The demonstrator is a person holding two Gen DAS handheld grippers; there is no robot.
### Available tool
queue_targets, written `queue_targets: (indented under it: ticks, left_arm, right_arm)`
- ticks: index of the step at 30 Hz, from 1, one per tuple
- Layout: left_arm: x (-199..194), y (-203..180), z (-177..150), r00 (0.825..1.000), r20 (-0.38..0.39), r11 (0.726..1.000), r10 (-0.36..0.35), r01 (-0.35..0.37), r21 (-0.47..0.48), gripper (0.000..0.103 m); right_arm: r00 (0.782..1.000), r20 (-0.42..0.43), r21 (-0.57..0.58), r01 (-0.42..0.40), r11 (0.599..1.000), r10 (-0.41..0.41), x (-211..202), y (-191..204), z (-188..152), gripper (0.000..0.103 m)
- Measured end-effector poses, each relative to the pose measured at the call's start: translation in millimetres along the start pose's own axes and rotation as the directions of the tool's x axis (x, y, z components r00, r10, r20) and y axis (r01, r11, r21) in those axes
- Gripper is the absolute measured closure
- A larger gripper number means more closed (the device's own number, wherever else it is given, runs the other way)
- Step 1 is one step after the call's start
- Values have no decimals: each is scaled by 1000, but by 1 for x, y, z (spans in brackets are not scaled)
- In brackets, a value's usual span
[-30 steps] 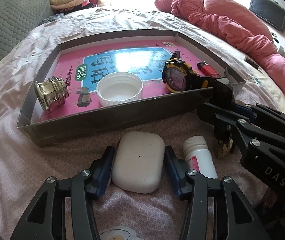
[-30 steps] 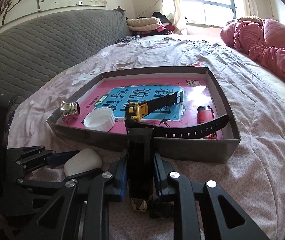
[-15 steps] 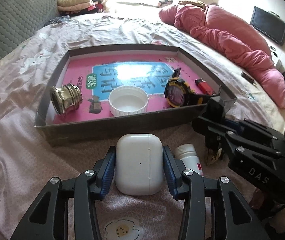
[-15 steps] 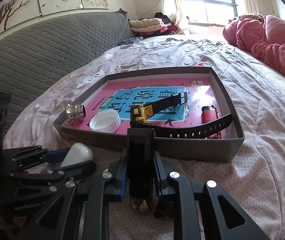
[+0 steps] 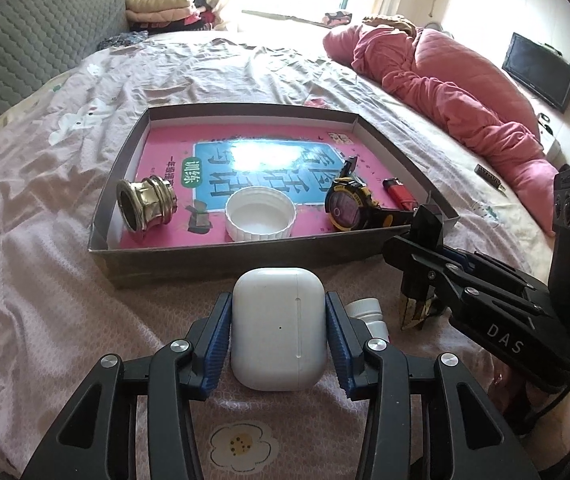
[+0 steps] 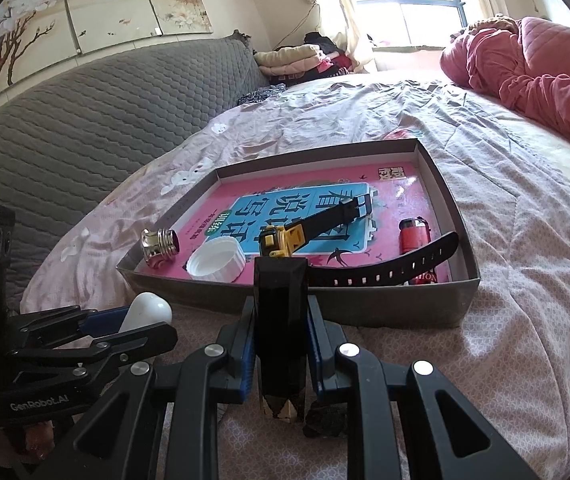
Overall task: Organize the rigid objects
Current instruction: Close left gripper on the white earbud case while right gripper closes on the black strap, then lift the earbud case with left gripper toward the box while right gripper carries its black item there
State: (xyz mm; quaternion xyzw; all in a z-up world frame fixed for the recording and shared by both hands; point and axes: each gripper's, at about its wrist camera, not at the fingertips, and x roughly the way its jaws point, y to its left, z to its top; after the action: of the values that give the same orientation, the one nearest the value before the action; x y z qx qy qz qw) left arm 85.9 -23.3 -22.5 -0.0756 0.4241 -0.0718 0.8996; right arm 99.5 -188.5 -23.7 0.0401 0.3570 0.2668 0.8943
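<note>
left tool (image 5: 279,338): clamped on white rounded plastic earbud case (image 5: 279,326), long axis upright
right tool (image 6: 281,354): clamped on black faceted tube (image 6: 281,320)
target: shallow grey cardboard tray (image 5: 221,256) straight ahead, just beyond both

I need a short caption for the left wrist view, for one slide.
Left tool grips a white earbud case before the tray; right tool holds a black box.

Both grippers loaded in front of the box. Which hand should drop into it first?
Probably left. Left gripper grips the white earbud case facing bare floor behind the box's near wall. Right gripper, holding the black block, faces the watch and strap.
</note>
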Motion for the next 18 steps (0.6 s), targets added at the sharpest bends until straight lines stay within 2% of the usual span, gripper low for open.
queue_targets:
  ticks: [10,18]
  left_arm:
    - [-9,5,-2,1000,8,1000,-5,5,-21,57]
    - [-20,19,0,999,24,998,28,-27,-55,58]
  right_arm:
    - [1000,1,5,-2,1000,2,0,0,0,81]
    - [1000,3,9,-4,1000,4,-1,0,0,81]
